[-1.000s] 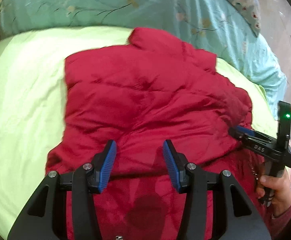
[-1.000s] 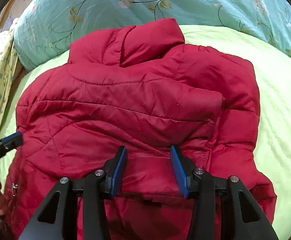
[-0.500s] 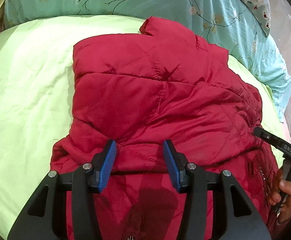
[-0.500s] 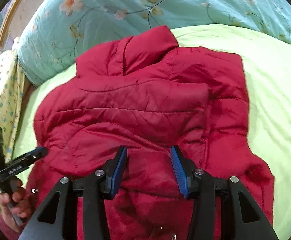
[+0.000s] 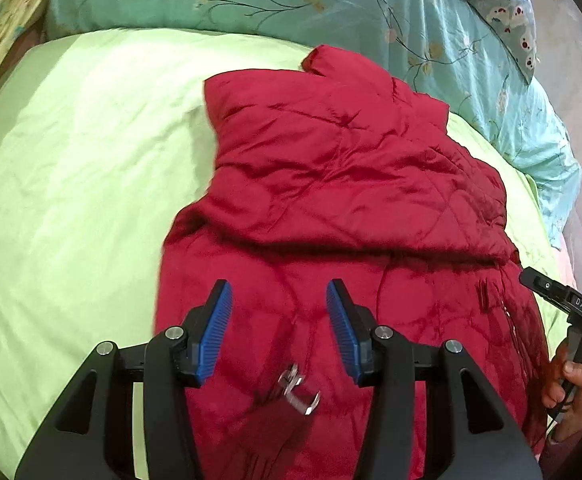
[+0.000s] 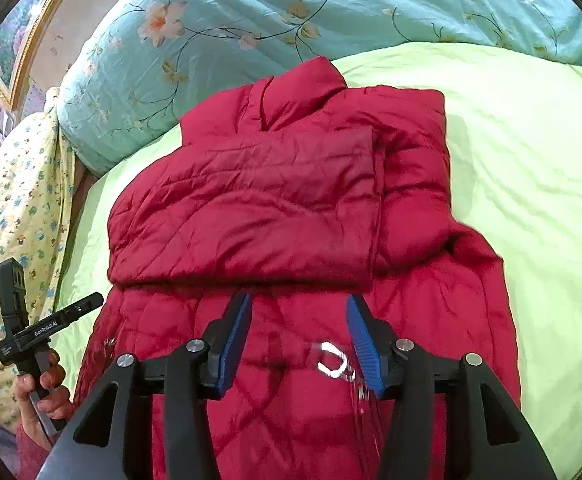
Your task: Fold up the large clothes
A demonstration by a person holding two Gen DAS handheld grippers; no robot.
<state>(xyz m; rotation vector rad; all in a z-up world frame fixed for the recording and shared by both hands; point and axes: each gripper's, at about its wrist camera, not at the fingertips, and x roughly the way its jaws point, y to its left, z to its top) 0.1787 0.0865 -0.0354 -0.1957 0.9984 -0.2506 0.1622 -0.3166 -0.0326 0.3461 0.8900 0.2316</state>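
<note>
we hold our left hand-held gripper (image 5: 279, 320) angled down over the lower half of the red quilted jacket (image 5: 343, 184), which lies spread on the light green bed sheet (image 5: 75, 168), its collar toward the teal floral quilt (image 5: 291, 4) at the head of the bed. the blue pads (image 5: 217, 326) stand apart at a middling width with only jacket fabric behind them; nothing is pinched. a blurred metal zipper pull (image 5: 297, 388) shows just below the gap.

our right hand-held gripper (image 6: 299, 336) also tilts down over the jacket (image 6: 275, 200), above the lower edge of the folded-over sleeve panel. its jaws have just been opening and stand partly wide, nothing clamped between them; a blurred metal ring (image 6: 333, 360) sits beside the right pad (image 6: 365, 344).

in the right wrist view our left hand (image 6: 41, 394) wraps its fingers around the black handle at the jacket's left edge, over a yellow patterned cloth (image 6: 19, 200). in the left wrist view our right hand (image 5: 571, 384) grips its handle at the jacket's right side.
</note>
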